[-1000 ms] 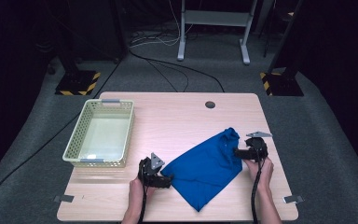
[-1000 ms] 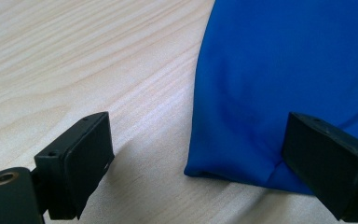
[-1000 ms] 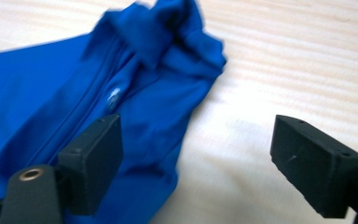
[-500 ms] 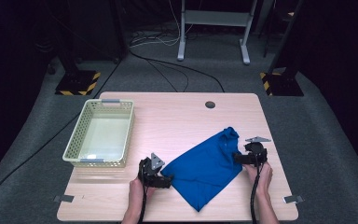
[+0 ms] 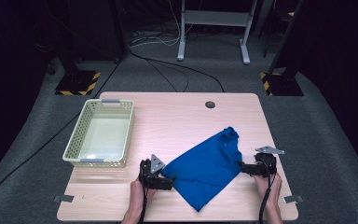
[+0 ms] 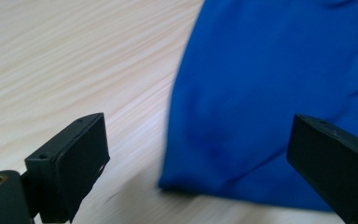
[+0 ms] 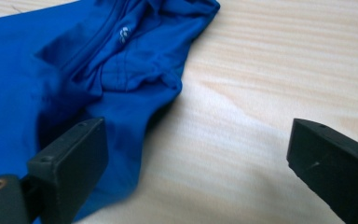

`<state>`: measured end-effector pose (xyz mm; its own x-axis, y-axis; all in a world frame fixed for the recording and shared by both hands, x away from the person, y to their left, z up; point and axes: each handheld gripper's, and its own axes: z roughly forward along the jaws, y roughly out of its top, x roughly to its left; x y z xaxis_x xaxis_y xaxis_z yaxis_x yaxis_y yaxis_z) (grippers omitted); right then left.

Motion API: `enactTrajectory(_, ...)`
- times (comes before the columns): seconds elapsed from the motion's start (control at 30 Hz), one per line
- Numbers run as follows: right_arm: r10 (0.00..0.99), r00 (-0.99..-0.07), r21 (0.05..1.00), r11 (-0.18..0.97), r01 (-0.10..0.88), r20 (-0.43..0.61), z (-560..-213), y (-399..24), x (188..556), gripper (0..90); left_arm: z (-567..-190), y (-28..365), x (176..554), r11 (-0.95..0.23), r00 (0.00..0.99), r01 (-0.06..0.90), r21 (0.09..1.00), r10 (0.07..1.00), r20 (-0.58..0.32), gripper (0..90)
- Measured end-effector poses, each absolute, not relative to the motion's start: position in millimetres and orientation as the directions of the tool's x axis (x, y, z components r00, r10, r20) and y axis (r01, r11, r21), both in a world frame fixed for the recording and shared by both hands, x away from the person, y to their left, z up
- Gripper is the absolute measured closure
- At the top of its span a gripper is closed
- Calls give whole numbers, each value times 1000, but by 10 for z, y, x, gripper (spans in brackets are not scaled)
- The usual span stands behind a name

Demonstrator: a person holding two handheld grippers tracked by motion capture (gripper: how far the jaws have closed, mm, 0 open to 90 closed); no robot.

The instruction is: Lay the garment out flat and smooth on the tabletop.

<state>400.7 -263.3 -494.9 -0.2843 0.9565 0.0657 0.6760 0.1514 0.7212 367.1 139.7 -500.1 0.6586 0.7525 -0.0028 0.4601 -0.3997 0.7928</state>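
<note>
A crumpled blue fabric garment (image 5: pixel 207 168), seemingly a shirt with a collar or placket at its upper end, lies spread on the pale wooden table (image 5: pixel 177 116), in the lower centre-right of the high view. It runs diagonally from a point near the bottom edge of the table up toward the right.

The cloth looks thin, soft and light. It will likely drape and fold under its own weight, and it is not fragile. A single pinch would probably let the rest sag and drag, so the best holds look to be the edges or corners, one at each side. A jaw would have to slide under the hem, or press down and gather a fold.

The left gripper (image 5: pixel 168 183) sits at the garment's lower left edge. In the left gripper view its jaws stand wide apart and hold nothing, with the blue edge lying between them on the table. The right gripper (image 5: pixel 242 168) sits at the garment's right edge. In the right gripper view its jaws are likewise wide apart and empty; the cloth's bunched, stitched part lies ahead to the left and bare wood to the right.

A pale yellow-green perforated plastic basket (image 5: pixel 73 148) stands in the left half of the table, well apart from the garment. It appears empty.
</note>
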Motion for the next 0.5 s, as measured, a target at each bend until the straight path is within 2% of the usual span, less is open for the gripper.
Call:
enactTrajectory(0.13,955,-281,723,130,679,91,-5023,-2677,3957,18,-4932,1161,3685,-439,695,427,791,719,23,33)
enactTrajectory(0.23,953,-284,718,126,685,103,-5082,-2683,3949,7,-4968,1047,3756,-475,706,444,760,708,29,29)
enactTrajectory(0.4,956,-292,703,182,688,38,-5102,-2621,3951,0,-5073,992,3796,-524,710,480,704,703,40,21)
enactTrajectory(0.5,952,-306,700,209,683,14,-5108,-2576,3954,0,-5100,1037,3761,-508,707,479,716,706,28,25)
